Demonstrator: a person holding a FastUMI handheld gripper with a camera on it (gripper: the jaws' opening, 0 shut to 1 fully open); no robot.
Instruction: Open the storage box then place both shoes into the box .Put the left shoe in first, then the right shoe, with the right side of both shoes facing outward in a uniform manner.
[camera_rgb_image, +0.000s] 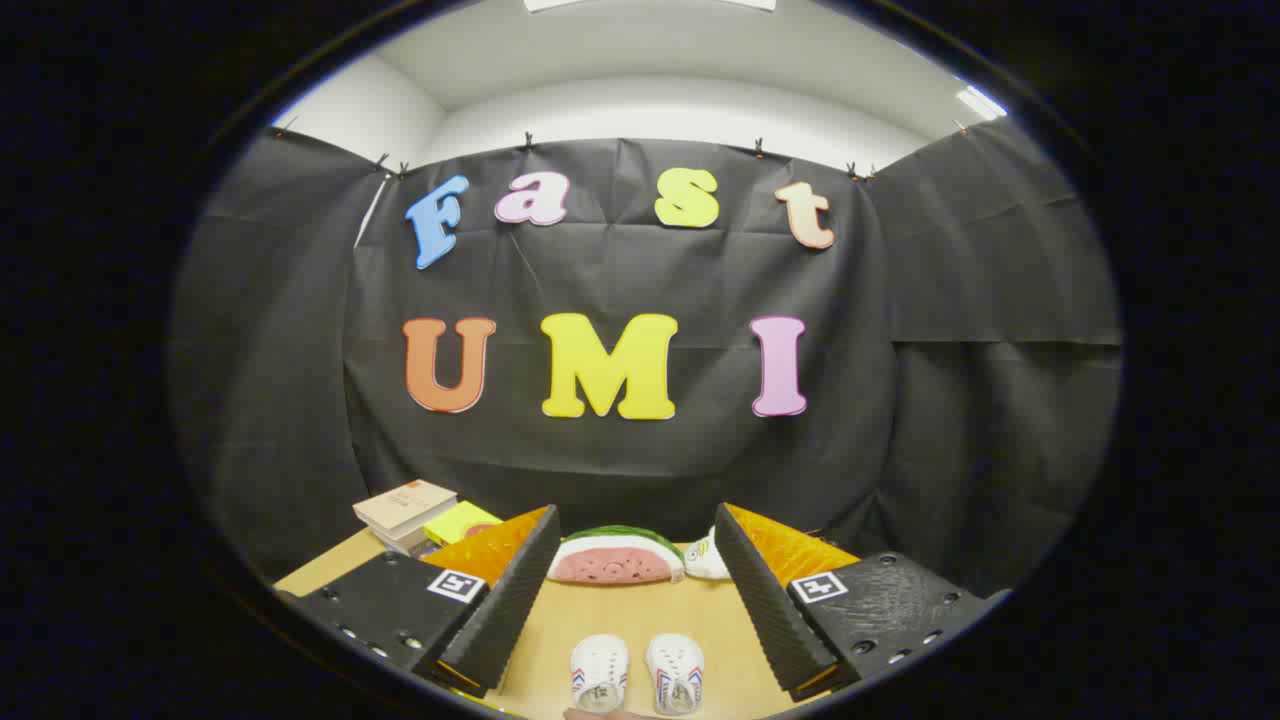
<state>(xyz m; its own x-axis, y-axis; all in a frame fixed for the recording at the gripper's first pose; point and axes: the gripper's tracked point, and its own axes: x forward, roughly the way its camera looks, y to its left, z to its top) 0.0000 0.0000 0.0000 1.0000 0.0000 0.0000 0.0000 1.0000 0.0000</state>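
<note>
Fingers (620, 600) spread wide, gripping nothing.
Pair of white shoes (637, 672) between them on table (620, 610); watermelon slice (615, 556) beyond, books (405, 510) at far-left corner.

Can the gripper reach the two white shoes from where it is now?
Probably yes. The gripper is open, and the two white shoes lie side by side on the table between its fingers, with nothing in front of them.

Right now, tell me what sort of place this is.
Probably a staged recording booth, not a home: black cloth walls clipped up around a wooden table, with props laid out, a pair of white shoes between the open tool's fingers and a watermelon-slice toy beyond.
</note>
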